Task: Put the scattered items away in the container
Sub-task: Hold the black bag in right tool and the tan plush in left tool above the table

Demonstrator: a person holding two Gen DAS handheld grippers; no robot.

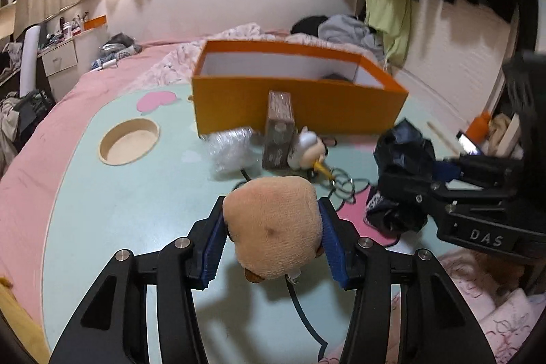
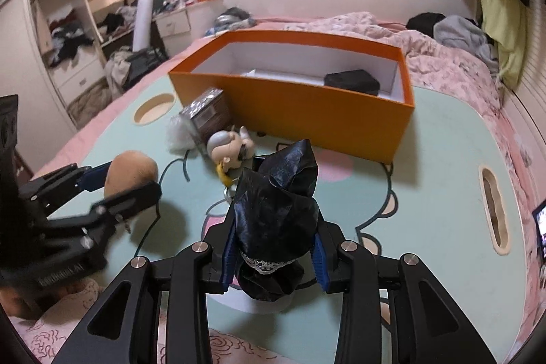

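A: Both claws are loaded. The left claw [image 1: 273, 237] is pinching a tan plush toy [image 1: 273, 227], fuzzy and rounded, and the right claw [image 2: 273, 248] is pinching a black fabric bundle [image 2: 276, 210], glossy and crumpled with a lace edge

B: And the orange box [image 2: 307, 111]?

A: At the far side of the mint tabletop [image 2: 426, 176], open-topped, stiff card with a white lining; a dark block [image 2: 351, 82] already lies in its right end

B: So the step is carrying both over the near wall. I'd lift high enough that the dangling fabric clears the rim, then let go well inside

A: Agreed, the plush should drop softly. Left behind near the box: a crinkly clear plastic wrap [image 1: 230, 147], a small brown carton [image 1: 278, 132], and a hard little figurine [image 1: 307, 149] on a keyring, just beside each other
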